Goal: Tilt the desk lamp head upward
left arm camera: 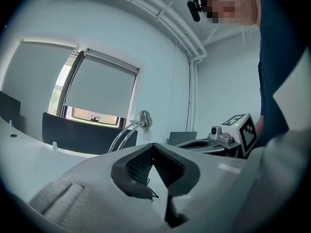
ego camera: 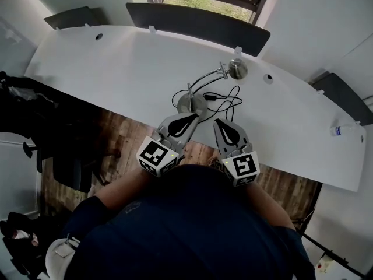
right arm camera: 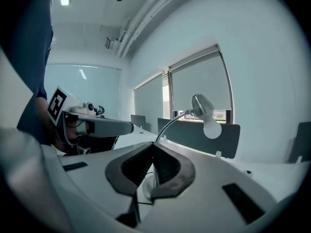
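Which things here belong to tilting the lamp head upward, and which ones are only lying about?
For the job: lamp head, lamp base, left gripper and right gripper, both shut and empty.

Only lying about: bottle at the desk's right end, black cable, dark partition panel.

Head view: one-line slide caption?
Left tongs and right tongs, both shut and empty, near the desk lamp base on the white desk.

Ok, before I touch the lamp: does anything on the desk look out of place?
Nothing broken or spilled. The cord lies in loose loops by the lamp base; a bottle far right on the desk seems to lie on its side.
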